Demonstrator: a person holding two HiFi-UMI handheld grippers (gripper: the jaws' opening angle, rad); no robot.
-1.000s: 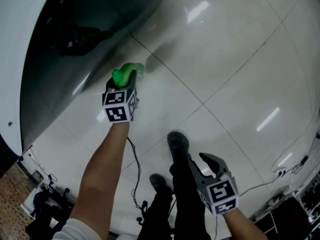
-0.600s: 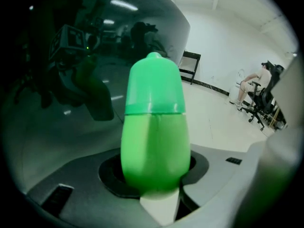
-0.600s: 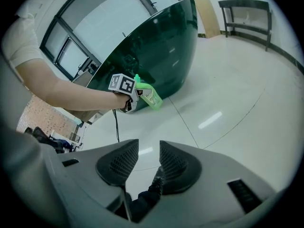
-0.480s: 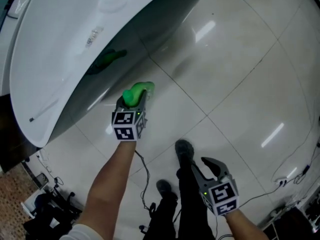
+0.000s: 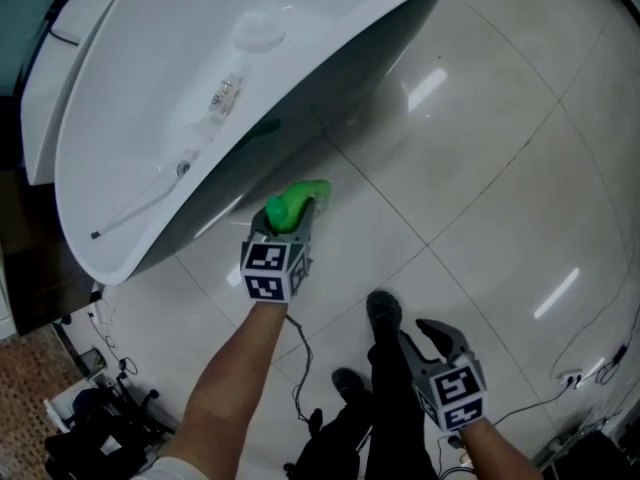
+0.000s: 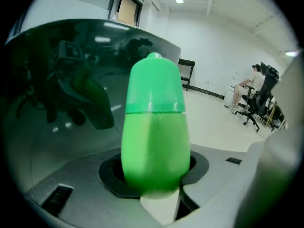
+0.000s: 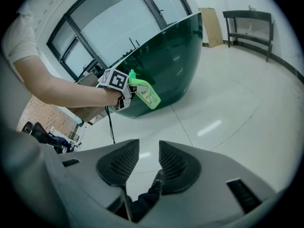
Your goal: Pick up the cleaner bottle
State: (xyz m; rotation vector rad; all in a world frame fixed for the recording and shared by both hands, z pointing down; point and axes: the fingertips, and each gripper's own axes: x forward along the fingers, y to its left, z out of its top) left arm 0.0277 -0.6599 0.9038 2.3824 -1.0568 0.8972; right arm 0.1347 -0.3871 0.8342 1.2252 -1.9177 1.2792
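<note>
Bottle: bright green plastic cleaner bottle [image 5: 298, 204], held clear of the glossy pale tiled floor [image 5: 480, 168], just beside the dark outer wall of the white-lined bathtub [image 5: 150, 88].
Left gripper [image 5: 292, 226]: jaws drawn in on the bottle's body, pads pressing both sides. The capped end points away from the gripper.
Right gripper [image 7: 148, 148]: nothing between the jaws. They stand a little apart and have just been closing slightly. It hangs low, near the person's dark shoe [image 5: 383, 308].
Step in hand: the lift, probably nearly done, judging by the open floor under the bottle.
Doing it well: hold an even squeeze, since the smooth rounded plastic could slide. Carry it away from the tub wall and avoid tipping the cap downward.
</note>
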